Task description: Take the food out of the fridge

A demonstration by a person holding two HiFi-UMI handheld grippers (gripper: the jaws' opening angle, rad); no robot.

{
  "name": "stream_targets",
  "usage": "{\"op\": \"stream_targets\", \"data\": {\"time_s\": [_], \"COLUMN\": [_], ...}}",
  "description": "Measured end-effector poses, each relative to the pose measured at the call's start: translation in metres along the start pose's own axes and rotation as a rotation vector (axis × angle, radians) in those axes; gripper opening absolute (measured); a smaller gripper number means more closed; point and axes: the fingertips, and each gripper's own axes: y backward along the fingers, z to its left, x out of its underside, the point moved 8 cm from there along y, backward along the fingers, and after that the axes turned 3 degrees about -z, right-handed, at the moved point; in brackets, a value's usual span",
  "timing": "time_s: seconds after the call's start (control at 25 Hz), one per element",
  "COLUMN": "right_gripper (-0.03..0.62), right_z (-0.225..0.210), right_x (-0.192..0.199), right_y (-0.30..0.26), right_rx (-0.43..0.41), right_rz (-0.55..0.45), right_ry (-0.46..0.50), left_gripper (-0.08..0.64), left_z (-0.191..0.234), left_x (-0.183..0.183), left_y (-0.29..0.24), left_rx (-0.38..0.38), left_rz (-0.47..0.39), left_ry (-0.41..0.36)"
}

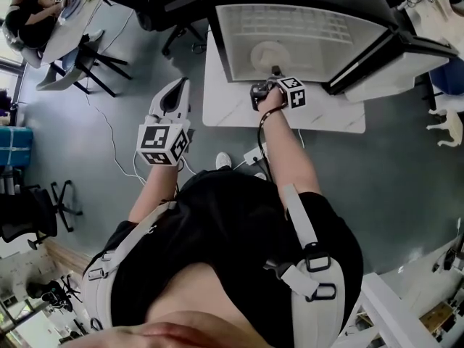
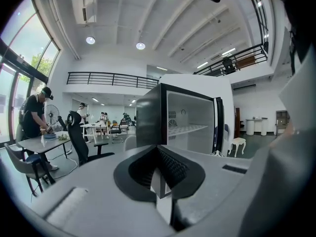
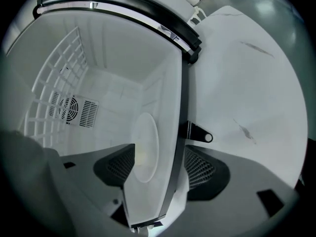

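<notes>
A small black fridge (image 1: 304, 27) stands on a white table (image 1: 225, 107) with its door (image 1: 391, 56) swung open to the right. On its white floor lies a pale round plate (image 1: 269, 53); what is on it is too faint to tell. My right gripper (image 1: 273, 75) is at the fridge's front lower edge, rolled on its side. In the right gripper view the jaws (image 3: 160, 167) stand wide open, with the fridge's floor edge and the plate (image 3: 145, 142) between them, untouched. My left gripper (image 1: 179, 85) hangs shut and empty left of the table, pointing at the fridge (image 2: 190, 122).
A wire shelf (image 3: 54, 78) and a fan vent (image 3: 69, 110) line the fridge's inside. A hinge bracket (image 3: 198, 132) sticks out at the door side. Office chairs (image 1: 94, 56), a desk with a seated person (image 1: 32, 17) and a floor cable (image 1: 116, 143) lie to the left.
</notes>
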Motion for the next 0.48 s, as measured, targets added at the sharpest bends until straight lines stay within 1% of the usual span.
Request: {"op": "stream_targets", "data": {"time_s": [0.2, 0.32, 0.48], "right_gripper": [0.288, 0.288, 0.288], "right_z": [0.005, 0.006, 0.008], "right_x": [-0.001, 0.000, 0.002], "right_y": [-0.013, -0.017, -0.019], "right_rx": [0.026, 0.064, 0.112], "right_rz": [-0.002, -0.008, -0.014], "right_ry": [0.033, 0.046, 0.088], "left_gripper": [0.003, 0.003, 0.003], "left_z": [0.001, 0.003, 0.007], "left_x": [0.005, 0.006, 0.005], "left_y": [0.006, 0.007, 0.008], "left_rx": [-0.017, -0.019, -0.021], "left_rz": [0.005, 0.011, 0.009], "left_ry": [0.002, -0.001, -0.003]}}
